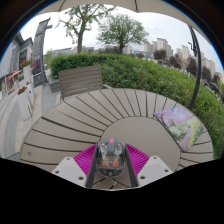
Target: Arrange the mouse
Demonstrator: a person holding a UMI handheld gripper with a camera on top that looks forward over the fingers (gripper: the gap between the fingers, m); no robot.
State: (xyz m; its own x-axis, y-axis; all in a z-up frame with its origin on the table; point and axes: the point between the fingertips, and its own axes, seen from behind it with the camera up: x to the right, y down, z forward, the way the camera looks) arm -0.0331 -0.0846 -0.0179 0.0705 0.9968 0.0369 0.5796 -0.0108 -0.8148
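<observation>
Gripper view, outdoors in daylight. At 6 o'clock, the two-finger gripper (110, 165), pale grey fingers with magenta pads (85, 157) on the inner faces, closed around a small glossy computer mouse (110, 155) with a dark translucent shell, a reddish glint showing inside it; both pads pressed against its flanks, no gap visible on either side, so clamped rather than merely straddled. Mouse seated between the fingertips, nose pointing toward 12 o'clock, over the near rim of a round slatted table (100, 115) of pale weathered wood, boards fanning in curved rings around a smoother central disc. Whether the mouse touches the tabletop or hangs just above it: cannot tell. At 2 to 3 o'clock on the table, well apart from the mouse, a flat rectangular mouse mat (181, 126) printed in green and purple, lying near the far right rim. Beyond the table at 10 to 11 o'clock, a slatted wooden bench (81, 79) of the same pale timber, backed against a dense green hedge (140, 72) running from 11 round to 3 o'clock. Above the hedge at 12 o'clock, two leafy trees (122, 30) against a pale overcast sky, with city buildings (160, 47) at 1 to 2 o'clock. At 9 o'clock, pale paving (14, 115) and more built structures, too small to make out in detail.
</observation>
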